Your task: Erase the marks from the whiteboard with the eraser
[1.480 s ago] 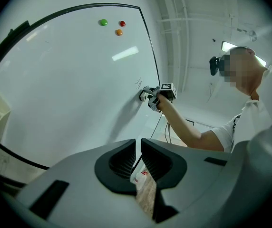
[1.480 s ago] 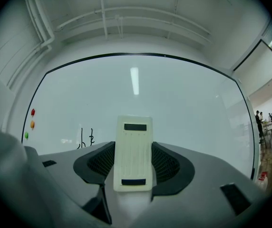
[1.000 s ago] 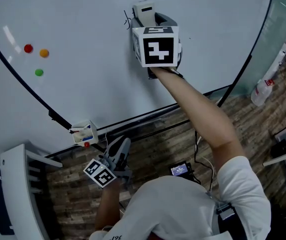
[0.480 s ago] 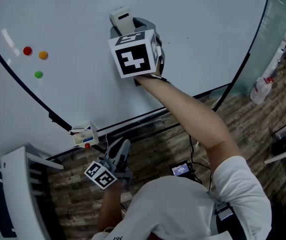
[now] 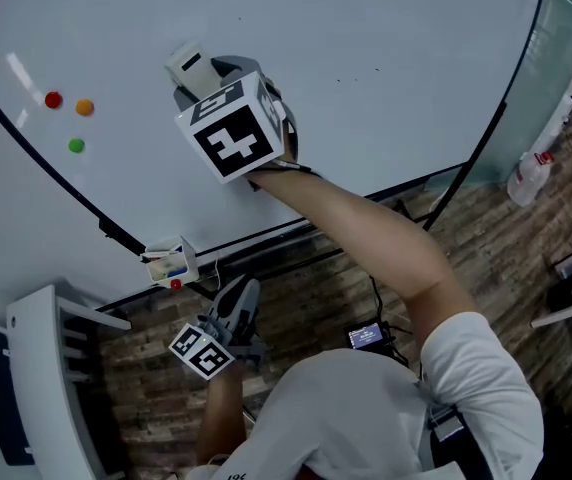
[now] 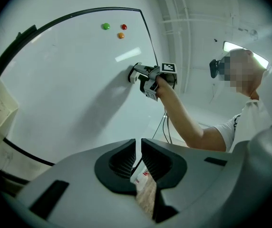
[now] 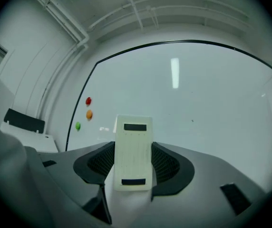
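Right gripper view: looks along the right gripper (image 7: pixel 133 161), closed firmly on a cream eraser (image 7: pixel 133 151) that stands upright between the jaws, pressed to or just off the whiteboard (image 7: pixel 207 94). In the head view, shows that eraser (image 5: pixel 191 68) left of the board's centre, carried there by the right gripper (image 5: pixel 204 76) on an outstretched arm. Has swept leftward across the board over the last second, away from upper centre, where a dark scribble showed beside the eraser a second ago. Leaves that stretch looking clean now, apart from a few tiny dark specks (image 5: pixel 341 80), too small to tell whether ink. Suggests the main mark is wiped and only a check for leftovers remains. Further left, three round magnets: red (image 5: pixel 53 99), orange (image 5: pixel 85 108), green (image 5: pixel 76 145). Below the board's lower edge, a small marker tray (image 5: pixel 169 264). Lower still, the left gripper (image 5: pixel 238 303), idle over the wood floor, jaws all but together with only a slit between them, holding nothing.
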Demonstrator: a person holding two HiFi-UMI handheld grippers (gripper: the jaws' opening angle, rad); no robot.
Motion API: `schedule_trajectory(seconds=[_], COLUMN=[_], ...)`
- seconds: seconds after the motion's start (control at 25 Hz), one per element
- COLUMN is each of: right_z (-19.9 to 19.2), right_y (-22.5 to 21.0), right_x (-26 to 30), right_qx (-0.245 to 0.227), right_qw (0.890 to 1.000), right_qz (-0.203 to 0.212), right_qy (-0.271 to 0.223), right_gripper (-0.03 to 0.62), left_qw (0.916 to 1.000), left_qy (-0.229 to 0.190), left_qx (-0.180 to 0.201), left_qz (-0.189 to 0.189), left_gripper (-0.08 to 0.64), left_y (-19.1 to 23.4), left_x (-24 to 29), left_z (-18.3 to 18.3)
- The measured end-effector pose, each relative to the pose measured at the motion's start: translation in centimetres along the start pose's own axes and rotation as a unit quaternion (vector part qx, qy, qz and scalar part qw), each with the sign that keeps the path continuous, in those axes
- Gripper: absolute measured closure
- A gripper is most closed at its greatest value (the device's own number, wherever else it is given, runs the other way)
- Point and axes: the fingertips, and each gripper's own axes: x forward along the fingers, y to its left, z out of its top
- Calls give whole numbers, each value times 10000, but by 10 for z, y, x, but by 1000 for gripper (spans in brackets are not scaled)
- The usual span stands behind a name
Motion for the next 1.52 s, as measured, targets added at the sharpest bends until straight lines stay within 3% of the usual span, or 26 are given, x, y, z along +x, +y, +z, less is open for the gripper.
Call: schedule_trajectory(seconds=[0.16,0.44,0.6,0.88,1.12,1.52], right_z=[-10,-59,-76,-93,-99,-115], right_y=[25,30,19,1,-22,-80], right_x=[-3,-3,-5,1,-8,-36], right_qx=[-208,-494,-442,-792,-533,-539], right_qw=[9995,9984,9984,9955,9970,9951], right_qz=[222,92,-42,-346,-438,-703], right_qy=[-5,253,342,387,362,438], right_gripper=[336,336,336,336,336,336], left_qw=[9999,9995,9993,9992,9992,9995], left_qy=[-56,-41,-5,51,91,244], left_qx=[17,-28,-51,-95,-78,-94], left_qz=[154,313,375,379,372,185], left_gripper=[523,523,523,523,523,523], left_y=[3,-2,-4,-6,-9,-24], left_x=[-5,-4,-1,14,27,64], left_z=[1,-9,-15,-22,-27,-41])
